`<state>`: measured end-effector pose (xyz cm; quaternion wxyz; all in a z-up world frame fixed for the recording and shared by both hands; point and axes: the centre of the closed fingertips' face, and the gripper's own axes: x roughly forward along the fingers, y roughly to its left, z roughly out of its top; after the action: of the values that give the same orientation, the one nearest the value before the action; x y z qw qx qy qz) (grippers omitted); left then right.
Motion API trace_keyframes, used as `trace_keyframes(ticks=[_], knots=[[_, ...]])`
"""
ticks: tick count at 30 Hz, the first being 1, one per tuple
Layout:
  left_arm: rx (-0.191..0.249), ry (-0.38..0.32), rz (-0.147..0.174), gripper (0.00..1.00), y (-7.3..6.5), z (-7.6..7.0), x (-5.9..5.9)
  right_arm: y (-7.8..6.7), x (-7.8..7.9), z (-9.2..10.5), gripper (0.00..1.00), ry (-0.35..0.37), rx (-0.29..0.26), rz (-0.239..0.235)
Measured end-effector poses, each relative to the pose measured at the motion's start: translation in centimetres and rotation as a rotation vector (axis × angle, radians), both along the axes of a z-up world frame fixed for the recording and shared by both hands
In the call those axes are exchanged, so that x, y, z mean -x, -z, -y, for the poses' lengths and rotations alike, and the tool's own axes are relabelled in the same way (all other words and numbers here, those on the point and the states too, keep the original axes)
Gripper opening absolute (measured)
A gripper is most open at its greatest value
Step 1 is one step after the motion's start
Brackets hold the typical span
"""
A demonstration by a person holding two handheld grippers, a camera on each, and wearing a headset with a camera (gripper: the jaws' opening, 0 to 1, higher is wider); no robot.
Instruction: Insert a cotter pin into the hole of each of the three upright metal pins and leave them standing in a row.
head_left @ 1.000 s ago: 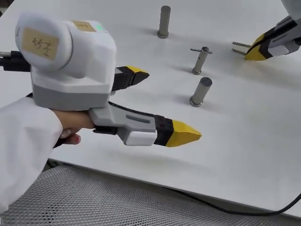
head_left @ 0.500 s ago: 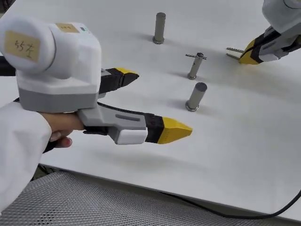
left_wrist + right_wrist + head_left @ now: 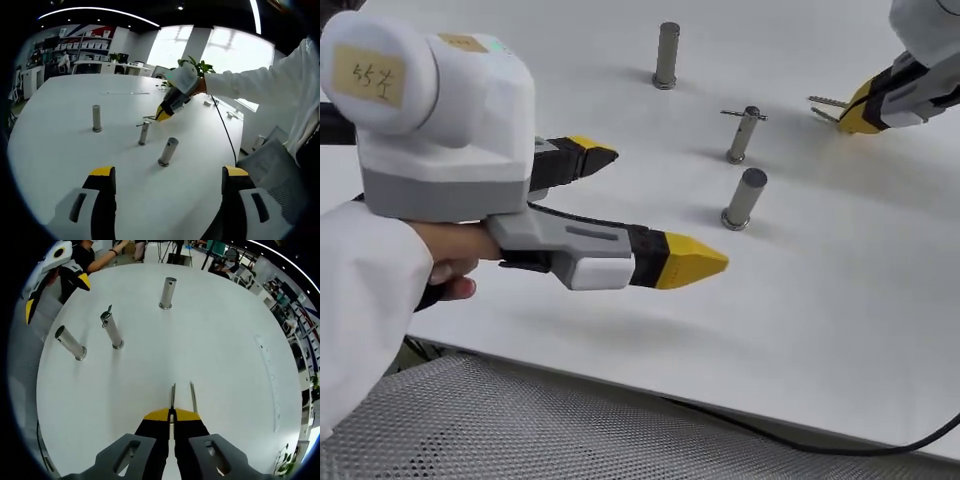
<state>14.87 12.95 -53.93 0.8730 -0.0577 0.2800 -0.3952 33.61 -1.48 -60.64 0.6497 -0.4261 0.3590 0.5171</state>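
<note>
Presently, left gripper (image 3: 168, 172): jaws spread wide, nothing held.
Right gripper (image 3: 171, 415): jaws clamped on thin silver cotter pin (image 3: 193, 397).

My left gripper (image 3: 665, 210) has a matt plastic shell with a paper label (image 3: 375, 75). The metal pins (image 3: 744, 198) look smooth and dull grey; the cotter pin (image 3: 173, 397), thin bare metal. The table (image 3: 840, 300) is smooth matt white; my sleeve (image 3: 360, 300), cloth.

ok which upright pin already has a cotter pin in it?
The middle pin; a cotter pin crosses its top. The far pin and near pin are bare.
</note>
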Motion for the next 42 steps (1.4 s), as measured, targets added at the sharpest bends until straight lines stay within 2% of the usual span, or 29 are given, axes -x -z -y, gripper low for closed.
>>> trace_keyframes(ticks=[5,10,11,16,18,20,21,24,27,31,33,37,41,42], knots=[[-0.005,-0.004,-0.001,0.85,0.1,-0.2,-0.1,-1.6,1.4,-0.1,0.0,0.009,-0.046,0.024],[-0.006,0.009,0.0,0.85,0.0,0.0,-0.1,-3.6,2.7,-0.6,0.0,0.011,-0.131,0.055],[-0.006,0.013,-0.002,0.85,0.0,0.1,-0.1,-3.6,3.0,-0.9,0.0,0.018,-0.153,0.05],[-0.015,0.028,-0.014,0.83,0.2,0.6,0.4,-5.7,5.2,-2.0,0.0,-0.006,-0.217,0.09],[-0.012,0.027,-0.018,0.82,0.2,0.8,0.4,-6.6,6.6,-2.6,0.0,-0.012,-0.244,0.095],[-0.02,0.025,-0.008,0.8,0.1,0.8,0.3,-7.3,7.3,-3.1,0.0,-0.033,-0.255,0.119],[-0.022,0.026,-0.005,0.8,0.1,0.8,0.2,-7.3,7.5,-3.3,0.0,-0.042,-0.263,0.123],[-0.02,0.018,0.0,0.77,-0.2,0.8,-0.2,-8.3,8.8,-4.4,0.0,-0.078,-0.292,0.132],[0.001,0.01,0.008,0.74,-0.8,1.0,-0.7,-9.2,10.0,-5.5,0.0,-0.093,-0.32,0.138],[0.0,-0.016,0.037,0.68,-1.6,0.9,-1.6,-9.5,11.2,-6.3,0.0,-0.113,-0.342,0.141],[0.015,-0.022,0.035,0.64,-2.0,1.0,-1.8,-9.8,12.2,-7.0,0.0,-0.124,-0.365,0.121],[0.09,-0.025,0.017,0.55,-3.3,1.8,-2.0,-9.7,13.5,-7.6,0.0,-0.143,-0.385,0.12],[0.15,-0.022,0.004,0.5,-4.4,2.7,-2.5,-10.2,14.4,-8.3,0.0,-0.155,-0.406,0.131],[0.159,-0.024,0.006,0.46,-4.5,2.8,-2.7,-10.2,14.4,-8.4,0.0,-0.157,-0.409,0.133]])
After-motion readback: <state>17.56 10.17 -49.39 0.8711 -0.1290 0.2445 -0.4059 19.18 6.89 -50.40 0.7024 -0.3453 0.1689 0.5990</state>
